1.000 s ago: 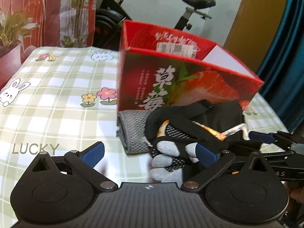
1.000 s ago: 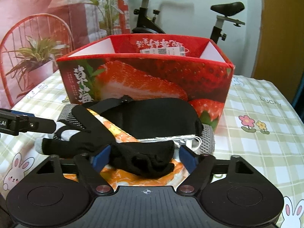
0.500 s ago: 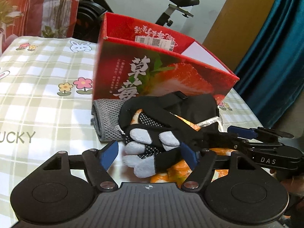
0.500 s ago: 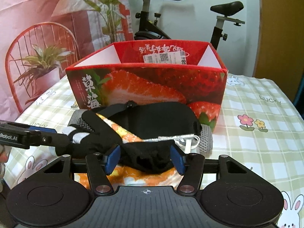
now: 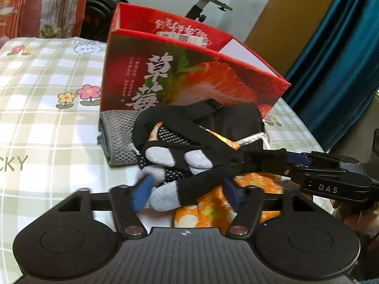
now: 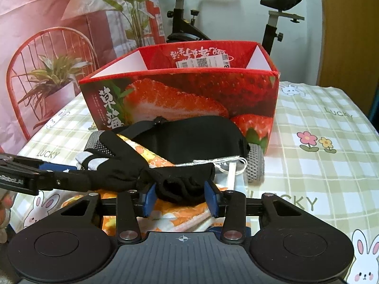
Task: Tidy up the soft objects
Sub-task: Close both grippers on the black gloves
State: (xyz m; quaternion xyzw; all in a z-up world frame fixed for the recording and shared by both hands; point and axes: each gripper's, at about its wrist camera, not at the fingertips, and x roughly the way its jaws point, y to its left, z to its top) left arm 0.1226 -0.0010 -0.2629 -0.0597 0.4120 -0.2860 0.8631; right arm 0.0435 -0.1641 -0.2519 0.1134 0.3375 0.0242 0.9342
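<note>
A black glove with grey fingertips [image 5: 180, 158] lies on a pile of soft things before the red strawberry box [image 5: 189, 80]. My left gripper [image 5: 187, 189] is closing around the glove's finger end; its blue pads sit on either side of the fingers. My right gripper [image 6: 181, 195] is shut on the glove's black cuff [image 6: 182, 184]. The glove's palm shows in the right wrist view [image 6: 123, 161]. Under it lie an orange flowered cloth [image 5: 213, 203], a black eye mask [image 6: 194, 137] and a grey mesh cloth [image 5: 118, 137]. The box [image 6: 184, 99] is open on top.
The table has a green checked cloth with rabbits and flowers [image 6: 319, 165]. A white cord and wrapper [image 6: 227, 163] lie by the mask. A red chair with a plant [image 6: 47, 75] stands left, an exercise bike [image 6: 272, 19] behind the box.
Both grippers have narrowed around the glove. The left gripper has moved right onto the glove's fingers, and the right one has closed on the cuff. The glove has risen a little.
</note>
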